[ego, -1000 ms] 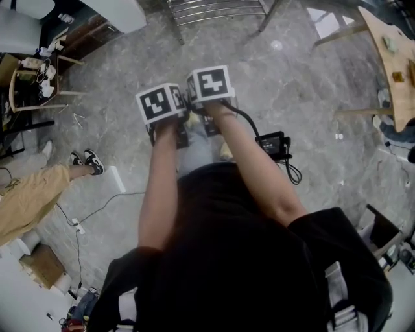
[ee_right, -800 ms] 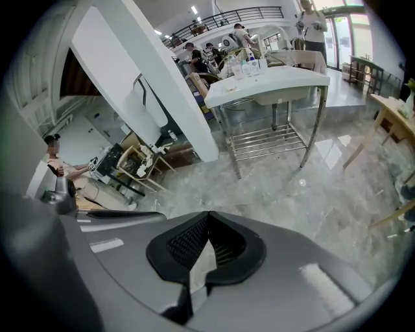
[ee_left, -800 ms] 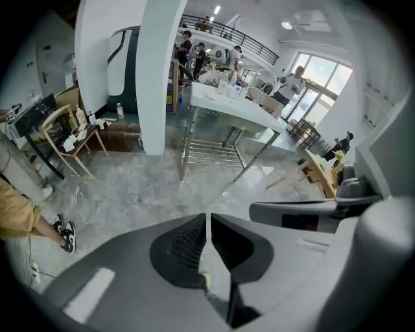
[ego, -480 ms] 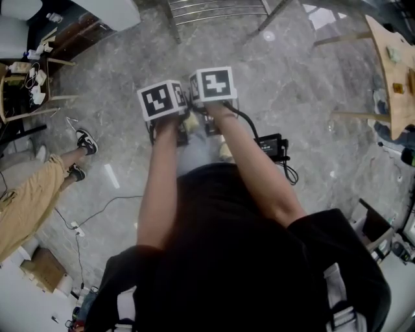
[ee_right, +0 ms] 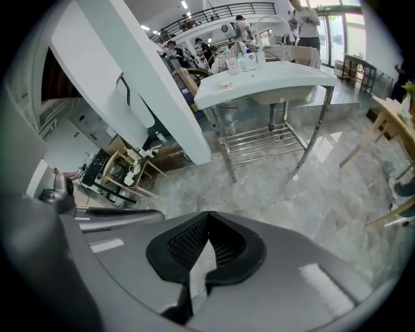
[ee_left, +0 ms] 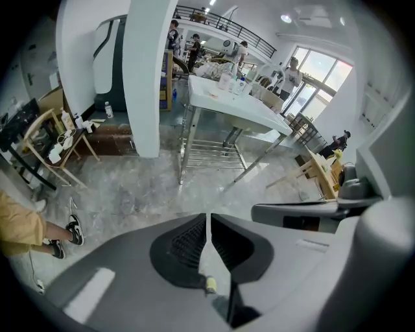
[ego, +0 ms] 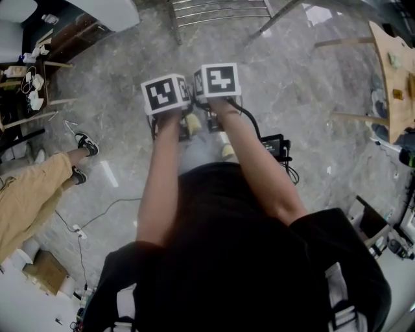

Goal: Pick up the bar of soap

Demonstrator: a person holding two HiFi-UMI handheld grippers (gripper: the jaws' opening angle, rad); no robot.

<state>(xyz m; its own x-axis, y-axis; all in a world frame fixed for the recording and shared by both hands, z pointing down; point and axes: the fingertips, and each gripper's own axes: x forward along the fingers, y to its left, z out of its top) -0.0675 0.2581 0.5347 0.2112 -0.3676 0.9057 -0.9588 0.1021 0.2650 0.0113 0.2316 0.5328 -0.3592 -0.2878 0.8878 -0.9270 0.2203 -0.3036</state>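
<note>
The left gripper point(ee_left: 208, 217) and the right gripper point(ee_right: 208, 215) are side by side, each with jaws closed together on nothing, above a grey marble floor point(ee_right: 285, 181). Well ahead of both stands a white sink table point(ee_right: 279, 76). Near the bottles point(ee_right: 241, 61) on its top lies what may be the bar of soap point(ee_right: 225, 83), too small to tell surely.

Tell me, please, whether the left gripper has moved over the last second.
Yes. In the head view the left gripper has shifted up the picture, nearer the steel frame at the top.
</note>
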